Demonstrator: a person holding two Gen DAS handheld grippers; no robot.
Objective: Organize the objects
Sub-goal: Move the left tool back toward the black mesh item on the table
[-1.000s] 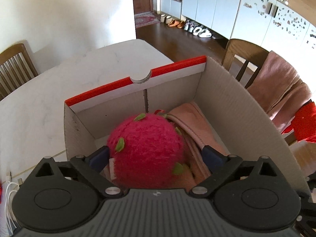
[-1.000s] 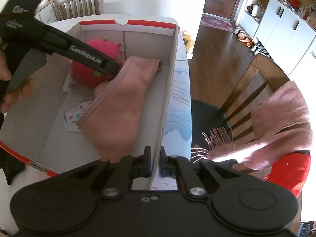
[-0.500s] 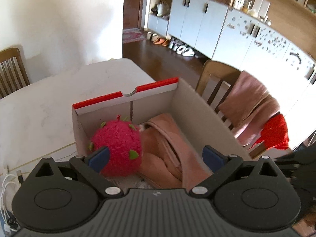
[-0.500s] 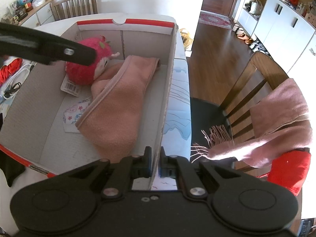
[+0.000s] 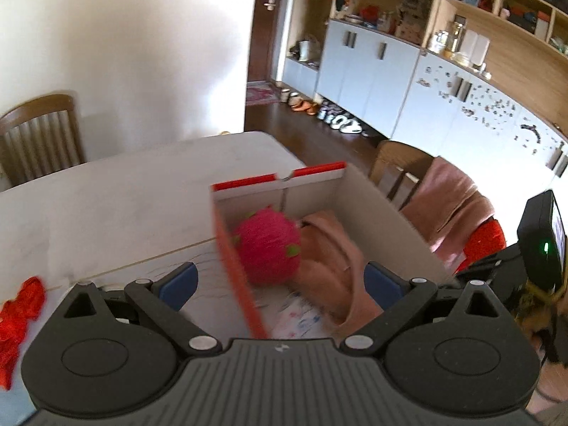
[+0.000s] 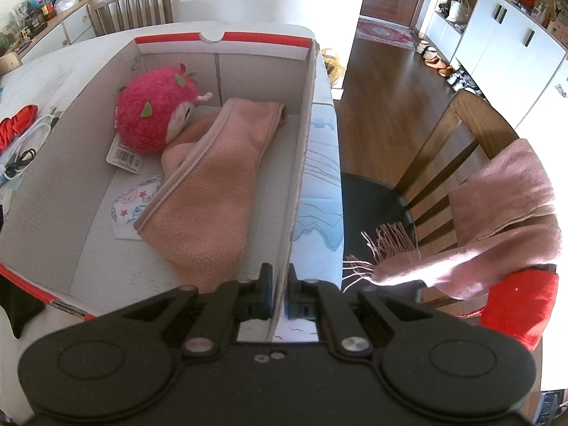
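Cardboard box (image 6: 301, 163) with a red-edged rim sits on the white table (image 5: 117, 191), and the right gripper (image 6: 280, 293) is clamped on the box's right side wall, one finger inside and one outside. Inside the box, the pink dragon-fruit plush toy (image 6: 156, 110) rests near the far left corner with its barcode tag (image 6: 124, 158) lying flat beside it on the box floor. Just to its right a folded pink fleece cloth (image 6: 209, 191) runs lengthwise along the floor of the box, touching the plush and partly covering a small printed card with stars (image 6: 133, 206).

From the left wrist view, the left gripper (image 5: 280, 280) hangs above the near left wall of the box with its blue-padded fingers spread wide and nothing between them. That view is blurred, but the plush and cloth show below.

Off to the left on the table lie a red cloth (image 6: 16, 124) and white cables (image 6: 32, 135). Beside the table's right edge stands a wooden chair (image 6: 461, 149) draped with a pink fringed scarf (image 6: 504, 220).
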